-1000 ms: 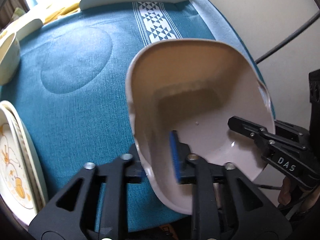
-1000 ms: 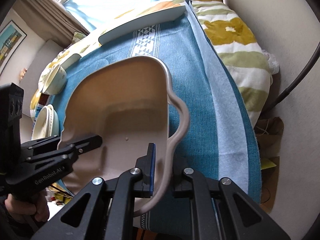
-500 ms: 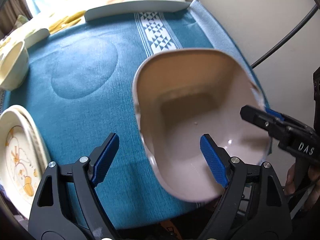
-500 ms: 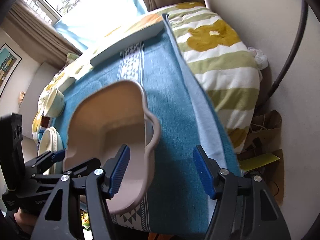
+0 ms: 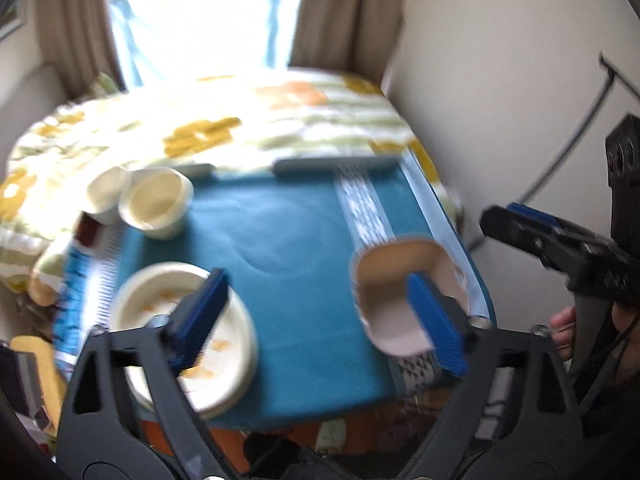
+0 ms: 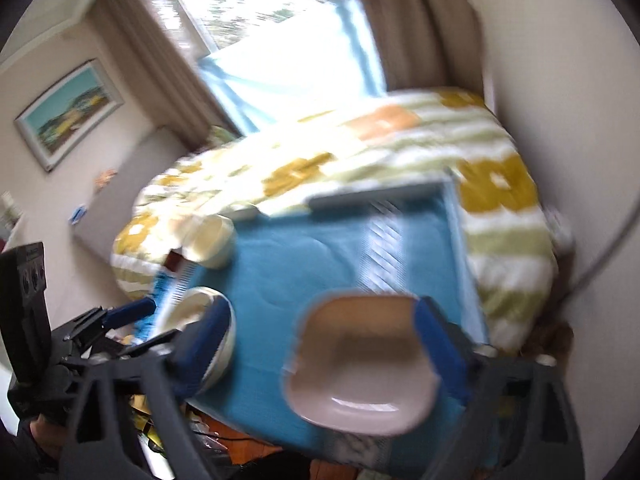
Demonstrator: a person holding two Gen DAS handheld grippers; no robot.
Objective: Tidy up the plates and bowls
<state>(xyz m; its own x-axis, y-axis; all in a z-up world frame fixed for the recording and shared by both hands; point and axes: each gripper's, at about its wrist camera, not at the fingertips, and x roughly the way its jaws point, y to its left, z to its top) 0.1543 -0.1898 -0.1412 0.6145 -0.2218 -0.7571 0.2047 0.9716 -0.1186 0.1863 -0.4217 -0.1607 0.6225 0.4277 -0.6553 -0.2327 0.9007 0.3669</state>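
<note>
A pinkish-beige squarish bowl (image 5: 404, 300) rests on the blue cloth (image 5: 288, 248) near its front right corner; it also shows in the right wrist view (image 6: 360, 364). My left gripper (image 5: 320, 320) is open and empty, pulled back above the cloth. My right gripper (image 6: 324, 344) is open and empty, held back above the beige bowl; it shows at the right in the left wrist view (image 5: 560, 240). A stack of cream plates (image 5: 188, 332) with orange prints sits at the front left. A cream bowl (image 5: 156, 202) and a white cup (image 5: 107, 188) stand at the back left.
A long pale tray (image 5: 336, 165) lies at the far edge of the cloth. A flowered bedspread (image 5: 200, 132) spreads beyond it toward the bright window. A wall and a black cable (image 5: 576, 136) are on the right. Both views are motion-blurred.
Both grippers opened, let go of the beige bowl and drew back and up. The bowl now rests on the cloth, and more of the room is in view.
</note>
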